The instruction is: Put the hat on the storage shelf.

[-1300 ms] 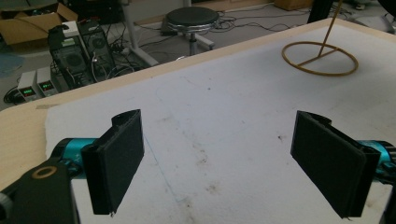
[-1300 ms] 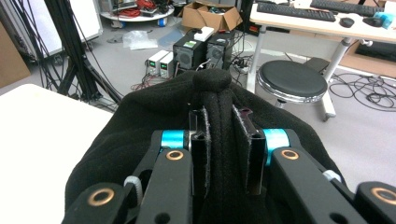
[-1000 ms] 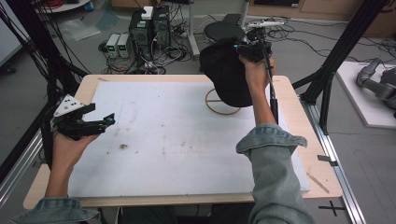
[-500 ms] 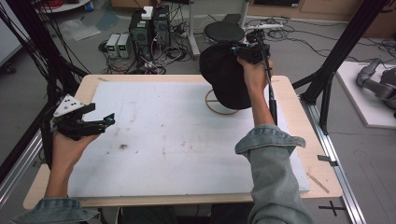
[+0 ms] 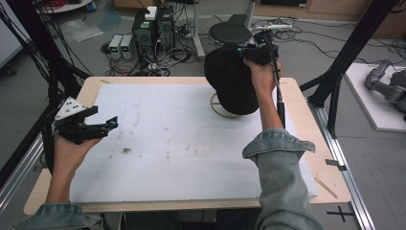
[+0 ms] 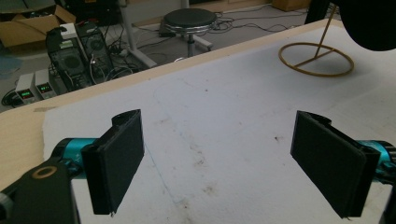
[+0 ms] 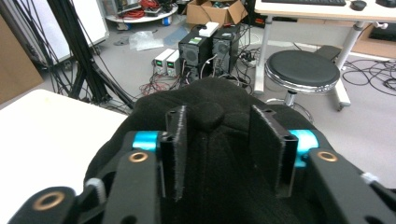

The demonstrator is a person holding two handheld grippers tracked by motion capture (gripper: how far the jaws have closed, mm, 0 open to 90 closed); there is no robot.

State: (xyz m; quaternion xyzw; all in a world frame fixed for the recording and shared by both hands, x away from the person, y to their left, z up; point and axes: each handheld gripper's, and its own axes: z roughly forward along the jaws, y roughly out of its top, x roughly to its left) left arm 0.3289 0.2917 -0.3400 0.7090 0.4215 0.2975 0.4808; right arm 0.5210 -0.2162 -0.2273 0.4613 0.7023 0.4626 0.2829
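The black cap [image 5: 230, 79] sat atop a gold wire stand [image 5: 221, 106] at the bench's [image 5: 191, 139] far right; the right hand-held gripper [image 7: 217, 140] straddled its crown button, jaws just opening, pads clear; the left hand-held gripper [image 6: 219, 163] hung spread wide, empty, well apart.

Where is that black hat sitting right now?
In the high view the black hat sits atop a gold wire stand at the table's far right, with the right gripper at its crown.
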